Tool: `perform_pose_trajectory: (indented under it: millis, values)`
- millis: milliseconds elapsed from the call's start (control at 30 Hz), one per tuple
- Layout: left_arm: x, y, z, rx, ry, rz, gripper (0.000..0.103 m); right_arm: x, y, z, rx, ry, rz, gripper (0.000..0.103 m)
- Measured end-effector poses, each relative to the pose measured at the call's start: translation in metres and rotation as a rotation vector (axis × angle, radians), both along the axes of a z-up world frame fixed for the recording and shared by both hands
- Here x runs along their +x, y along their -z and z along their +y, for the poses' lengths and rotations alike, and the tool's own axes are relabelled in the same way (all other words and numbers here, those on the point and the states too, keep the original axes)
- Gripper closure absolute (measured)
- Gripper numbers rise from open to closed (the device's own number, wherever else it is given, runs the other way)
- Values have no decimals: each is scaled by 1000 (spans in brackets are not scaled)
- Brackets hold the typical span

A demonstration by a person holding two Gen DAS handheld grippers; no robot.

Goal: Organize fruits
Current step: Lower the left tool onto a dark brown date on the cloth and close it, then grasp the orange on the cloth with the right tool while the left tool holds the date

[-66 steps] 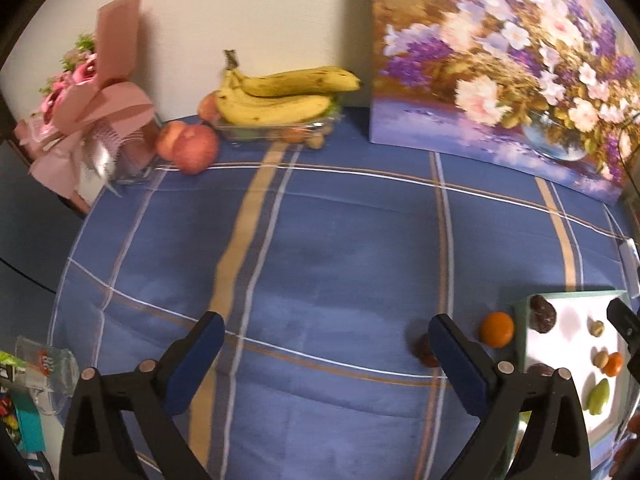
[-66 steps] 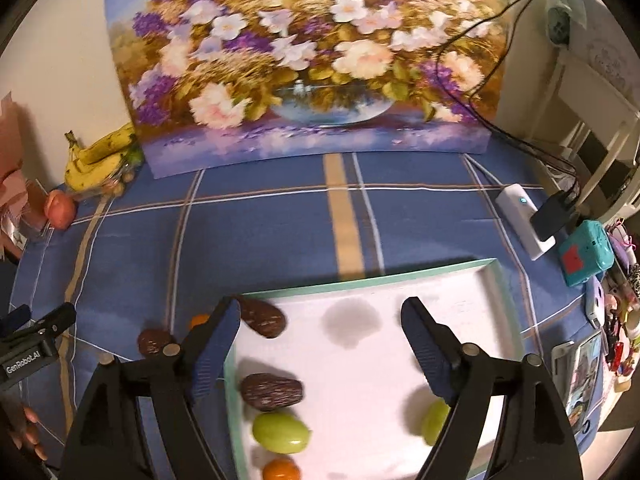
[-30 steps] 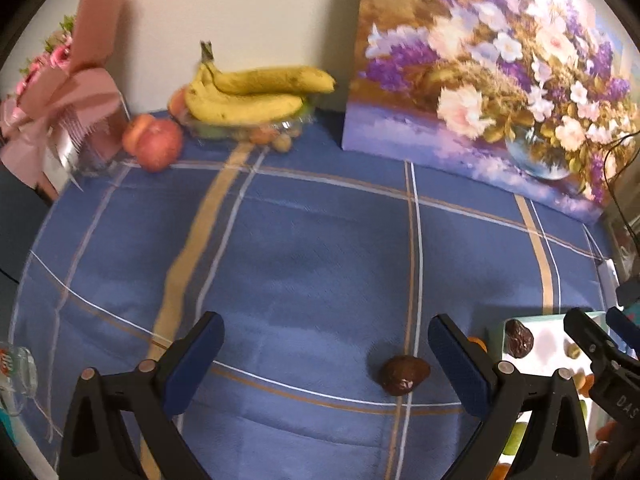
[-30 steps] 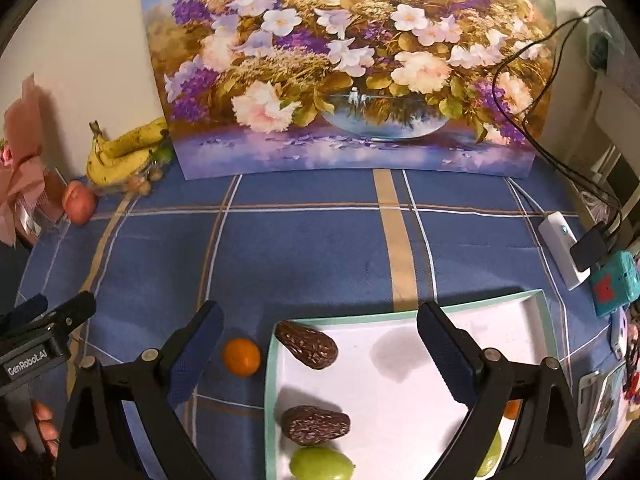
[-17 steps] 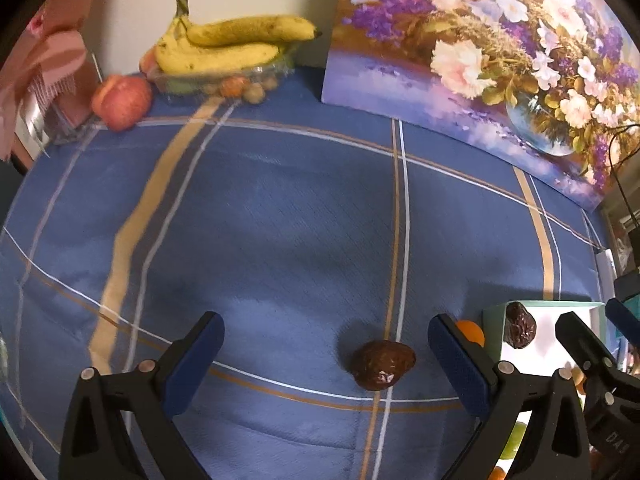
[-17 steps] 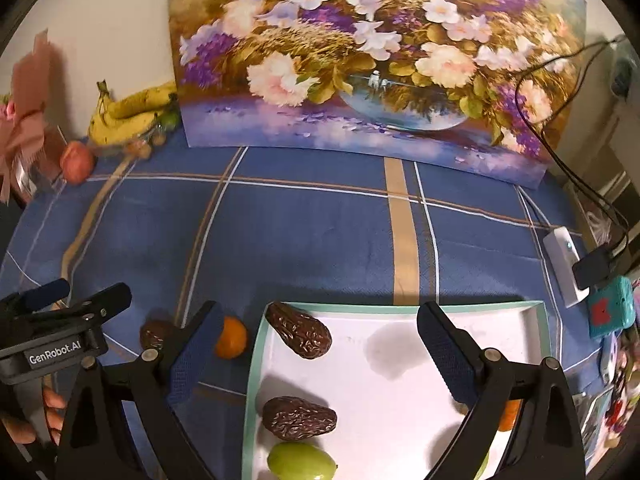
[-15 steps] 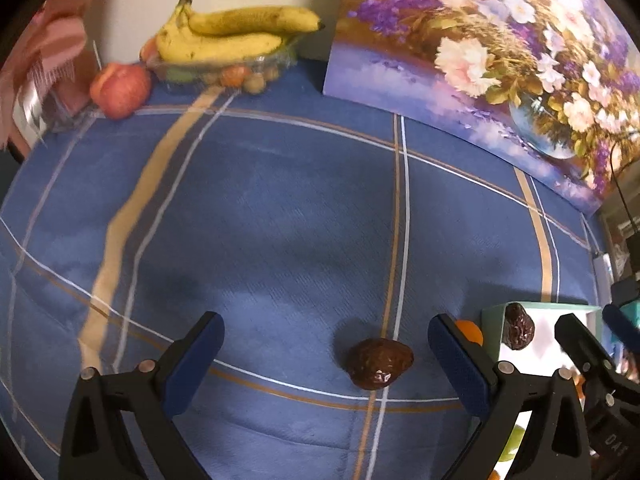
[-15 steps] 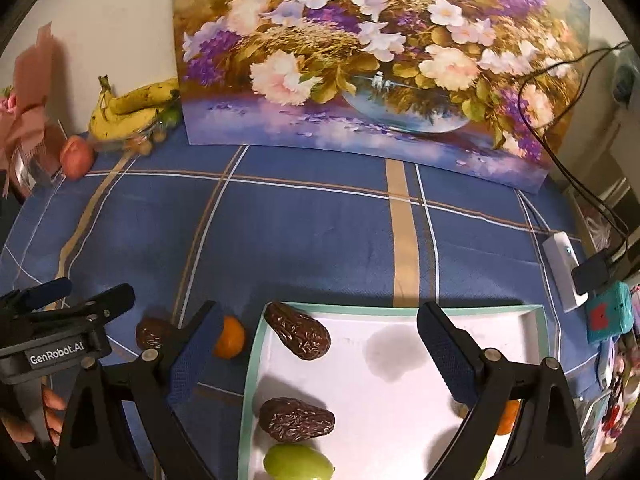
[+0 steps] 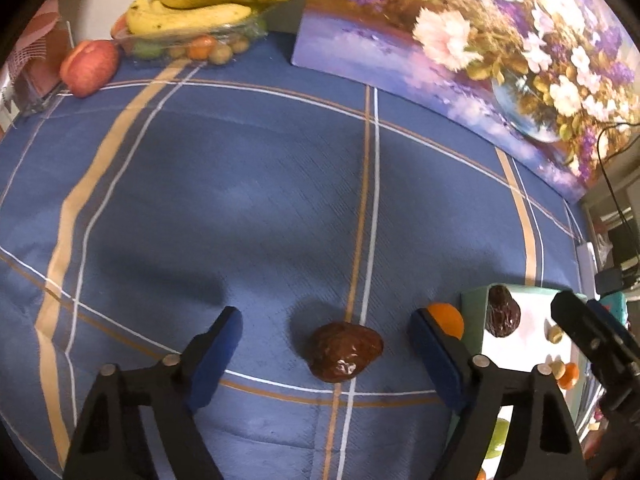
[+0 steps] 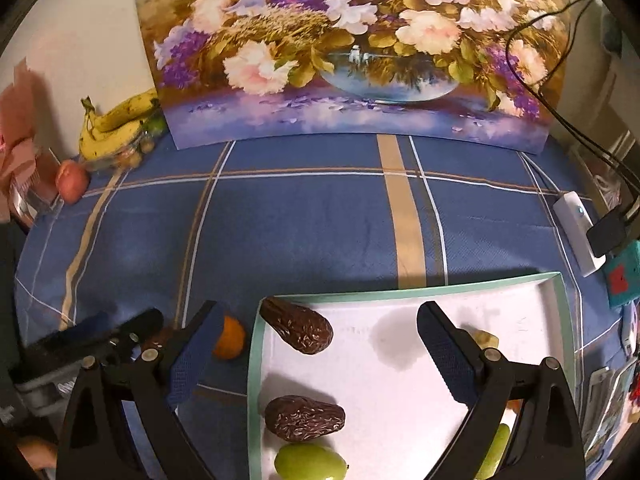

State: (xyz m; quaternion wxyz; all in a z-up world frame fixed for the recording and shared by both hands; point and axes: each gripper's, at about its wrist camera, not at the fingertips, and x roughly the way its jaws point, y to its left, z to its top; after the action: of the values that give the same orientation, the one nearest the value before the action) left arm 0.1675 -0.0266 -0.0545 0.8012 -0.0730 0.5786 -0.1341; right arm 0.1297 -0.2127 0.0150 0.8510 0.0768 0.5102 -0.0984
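Observation:
A wrinkled brown date lies on the blue checked cloth between the fingers of my left gripper. Its jaws are closing, and a gap still shows on both sides of the date. A small orange sits just behind the right finger, beside the white tray. My right gripper hangs open and empty over the tray. On the tray lie two dates, a green grape and other small fruits, partly hidden by the fingers.
Bananas on a clear box of small fruits and an apple stand at the far left. A flower painting leans on the wall. A white power strip with cables lies right of the tray.
My left gripper has come down and forward over the brown date, and its jaws have narrowed around it. The right gripper has hardly moved.

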Motion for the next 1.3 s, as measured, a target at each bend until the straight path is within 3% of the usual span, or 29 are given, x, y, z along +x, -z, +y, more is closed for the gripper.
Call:
perform_pose_trajectory:
  millis: [133,200,300,400,467,700,833,933,1033,1200,1300]
  values:
    - [-1,4,-6,-3,14,16,28,1,-3,1,10,1,-9,6]
    - [-1,6,-9,6,25,26,37,2,-3,2,11,-2,-10,6]
    - [-2,11,-13,20,35,41,43,3,-2,4,20,-9,-10,6]
    - [-2,14,-16,25,41,49,46,5,-2,6,12,-19,-5,6]
    - [-2,14,-19,38,50,49,55,5,-1,6,11,-21,-3,6]
    - [-1,5,-13,31,34,35,55,6,2,7,14,-18,4,7]
    - [5,-10,6,12,-29,6,55,8,5,12,26,-34,8,26]
    - [8,-23,23,5,-82,-24,55,10,10,17,36,-51,19,28]
    - [9,-38,38,8,-119,-57,55,14,15,27,67,-85,23,41]
    - [10,-52,53,6,-148,-91,56,18,23,45,107,-148,42,52]
    - [10,-58,61,-6,-158,-99,56,19,27,53,123,-172,51,54]
